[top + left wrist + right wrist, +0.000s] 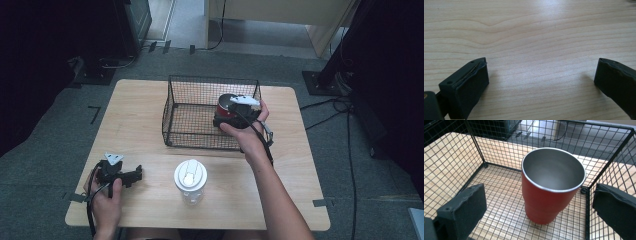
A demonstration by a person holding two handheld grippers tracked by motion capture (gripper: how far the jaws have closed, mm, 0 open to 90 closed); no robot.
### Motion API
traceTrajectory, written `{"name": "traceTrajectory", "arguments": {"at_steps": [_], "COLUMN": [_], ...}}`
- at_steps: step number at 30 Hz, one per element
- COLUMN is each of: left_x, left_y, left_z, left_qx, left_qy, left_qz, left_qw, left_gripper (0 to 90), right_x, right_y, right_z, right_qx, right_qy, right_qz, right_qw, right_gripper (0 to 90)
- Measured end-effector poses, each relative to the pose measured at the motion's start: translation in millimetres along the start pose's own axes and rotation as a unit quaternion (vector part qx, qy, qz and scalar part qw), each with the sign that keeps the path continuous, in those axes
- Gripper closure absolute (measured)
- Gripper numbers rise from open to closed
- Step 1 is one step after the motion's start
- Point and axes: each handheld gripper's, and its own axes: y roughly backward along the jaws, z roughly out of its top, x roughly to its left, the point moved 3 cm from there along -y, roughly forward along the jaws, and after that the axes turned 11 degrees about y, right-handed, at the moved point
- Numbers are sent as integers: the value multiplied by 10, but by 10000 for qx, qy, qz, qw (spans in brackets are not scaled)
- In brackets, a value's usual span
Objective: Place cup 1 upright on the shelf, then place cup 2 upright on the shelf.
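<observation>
A red tumbler [224, 103] with a bare steel inside stands upright in the black wire basket [172, 125], near its right wall. In the right gripper view the red tumbler [549, 202] rises between and just ahead of my right gripper [539, 205], which is open, its pads apart from the cup on both sides. Seen from above, the right gripper [231, 114] hangs over the basket's right front part. My left gripper [132, 175] rests low at the table's front left, open over bare wood [541, 37], with nothing between its pads [471, 85].
A clear bottle with a white lid [190, 176] stands at the front middle of the wooden table [135, 110]. The basket's mesh walls [449, 157] close in around the tumbler. Cables and dark stands lie on the floor beyond the table.
</observation>
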Motion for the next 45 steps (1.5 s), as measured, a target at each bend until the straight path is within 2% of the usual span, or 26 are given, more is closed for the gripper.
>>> {"name": "traceTrajectory", "arguments": {"at_steps": [7,10,20,35,45], "left_x": [-1,-1,-1,0,1], "left_y": [-1,0,-1,-1,1], "left_z": [0,0,0,0,0], "left_qx": [-3,-2,-7,-3,10], "left_qy": [5,5,9,2,-9], "left_qz": [-4,-2,-2,-1,0], "left_qw": [10000,10000,10000,10000,10000], "left_gripper": [0,0,0,0,0], "right_x": [-14,-19,33,163,266], "right_y": [94,148,328,562,669], "right_z": [-120,-154,-241,-423,-597], "right_qx": [10,-34,-180,-299,-288], "right_qy": [81,40,155,261,359], "right_qz": [31,64,162,392,544], "right_qw": [10000,10000,9996,9984,9975], "right_gripper": [0,0,0,0,0]}}
